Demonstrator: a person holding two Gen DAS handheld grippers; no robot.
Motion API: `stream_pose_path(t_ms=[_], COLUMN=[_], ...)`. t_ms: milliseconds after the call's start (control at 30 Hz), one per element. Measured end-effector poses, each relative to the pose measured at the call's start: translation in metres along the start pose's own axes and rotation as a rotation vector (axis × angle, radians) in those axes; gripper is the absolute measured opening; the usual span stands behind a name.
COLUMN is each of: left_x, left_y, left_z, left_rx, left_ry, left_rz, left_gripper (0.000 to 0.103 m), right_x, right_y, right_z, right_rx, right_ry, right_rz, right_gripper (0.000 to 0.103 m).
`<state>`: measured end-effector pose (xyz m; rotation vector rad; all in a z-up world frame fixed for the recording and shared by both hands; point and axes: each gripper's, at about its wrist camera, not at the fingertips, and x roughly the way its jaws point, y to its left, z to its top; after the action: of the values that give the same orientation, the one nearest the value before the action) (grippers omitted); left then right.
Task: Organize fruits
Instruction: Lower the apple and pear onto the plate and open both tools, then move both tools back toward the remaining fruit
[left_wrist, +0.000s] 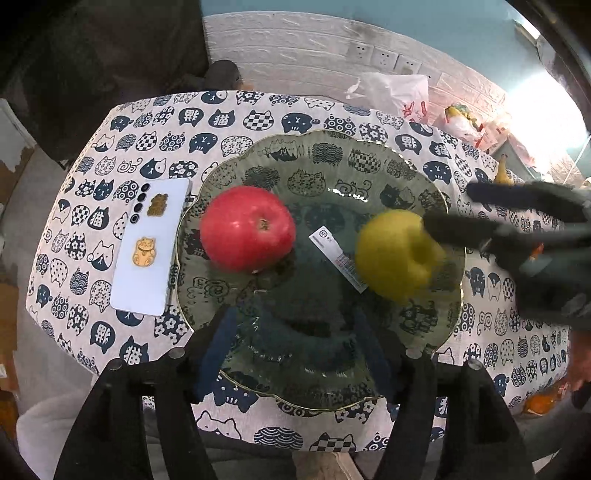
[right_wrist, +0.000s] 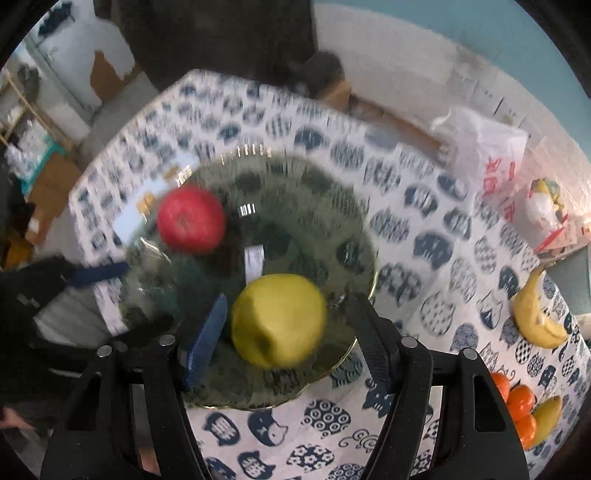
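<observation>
Two apples on the glass plate (left_wrist: 436, 206).
Red apple (left_wrist: 247, 229) sits left; right tongs (right_wrist: 284, 325) straddle the yellow-green apple (right_wrist: 279, 319), fingers spread, not gripping. Left tongs (left_wrist: 299, 336) hover released over the plate.

A green glass plate (left_wrist: 424, 177) sits mid-table on the cat-print cloth (left_wrist: 155, 122), with a red apple (left_wrist: 247, 229) toward its left rim and a yellow-green apple (left_wrist: 395, 254) toward its right. The right gripper (left_wrist: 447, 208) reaches in from the right edge, one finger (left_wrist: 458, 229) against that apple. A white phone (left_wrist: 149, 251) lies just left of the plate.
</observation>
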<state>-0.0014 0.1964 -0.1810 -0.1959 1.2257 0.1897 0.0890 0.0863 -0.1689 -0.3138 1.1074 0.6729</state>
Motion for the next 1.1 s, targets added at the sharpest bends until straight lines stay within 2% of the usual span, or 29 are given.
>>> stream_pose_path(t_ms=[167, 300, 500, 567, 800, 1100], left_x=[-0.004, -0.008, -0.015, -0.018, -0.024, -0.03], left_y=[-0.006, -0.016, -0.034, -0.042, -0.069, -0.122], left_z=[0.0, 0.0, 0.001, 0.003, 0.005, 0.005], left_rx=[0.004, 0.023, 0.051, 0.066, 0.111, 0.213], left_ry=[0.001, -0.009, -0.017, -0.025, -0.027, -0.027], left_rz=[-0.014, -0.01, -0.02, -0.009, -0.007, -0.013], left_gripper=[0.069, 0.073, 0.074, 0.081, 0.081, 0.081], right_x=[-0.024, -0.032, -0.044, -0.05, -0.069, -0.101], right_y=[-0.009, -0.019, -0.033, -0.038, -0.055, -0.083], right_z=[0.005, 0.0, -0.019, -0.026, -0.048, -0.076], right_rx=[0.053, 0.071, 0.076, 0.076, 0.078, 0.092], right_ry=[-0.057, -0.061, -0.061, -0.065, -0.069, -0.1], right_rz=[0.009, 0.007, -0.023, -0.038, -0.086, -0.147], right_gripper=[0.075, 0.078, 0.078, 0.078, 0.081, 0.082])
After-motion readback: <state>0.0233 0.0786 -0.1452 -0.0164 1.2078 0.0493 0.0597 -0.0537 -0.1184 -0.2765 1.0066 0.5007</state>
